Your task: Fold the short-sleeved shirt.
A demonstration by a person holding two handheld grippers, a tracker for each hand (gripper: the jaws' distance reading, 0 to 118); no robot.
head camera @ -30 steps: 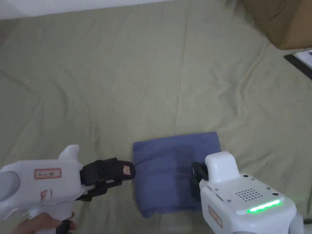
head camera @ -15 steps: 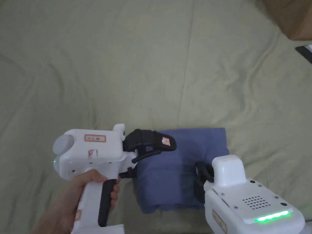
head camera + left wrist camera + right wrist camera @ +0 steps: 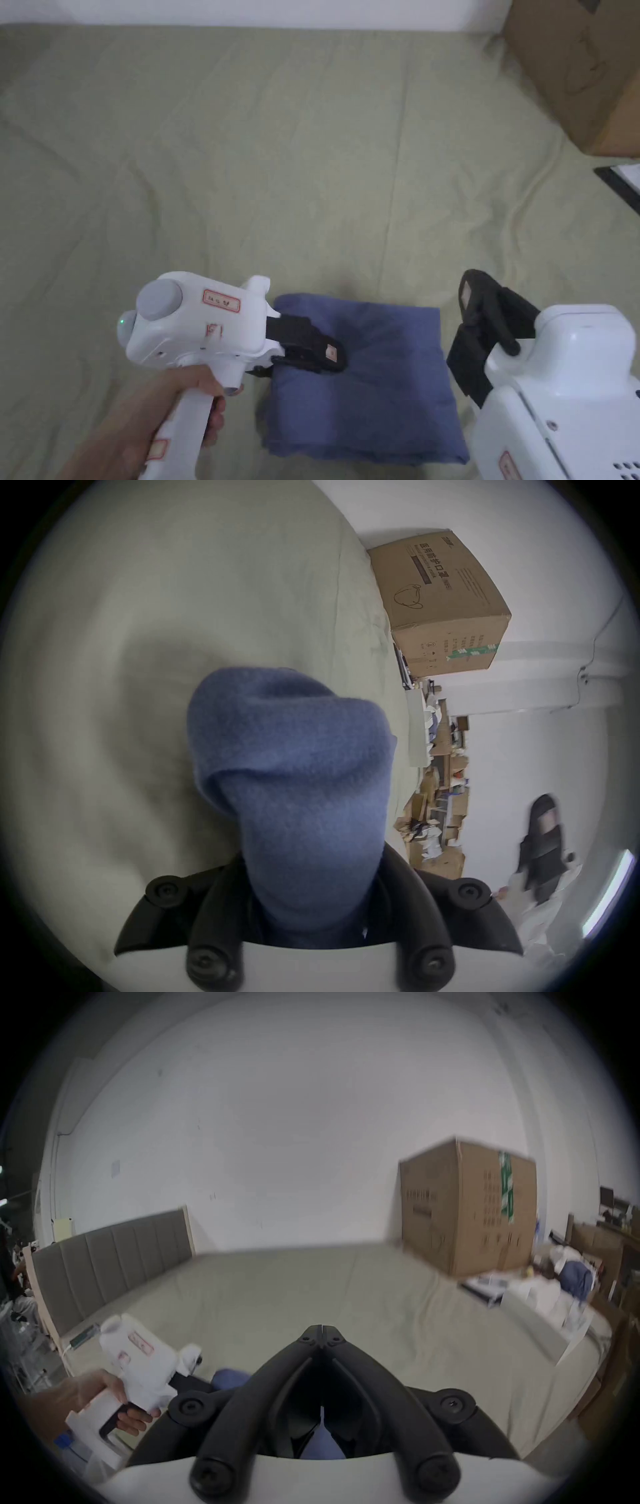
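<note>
Lying near the front edge of the bed (image 3: 312, 156), the blue short-sleeved shirt (image 3: 381, 387) is already folded into a compact rectangle, and the left tongs (image 3: 325, 356) reach in over its upper left corner, where the left gripper view shows a bunched wad of blue cloth standing between the jaws, though whether both press on it I cannot tell. The right tongs (image 3: 321, 1333) are closed tip to tip on nothing, lifted clear just off the shirt's right edge. Finishing well probably means easing that corner flat without dragging the stacked layers askew.
</note>
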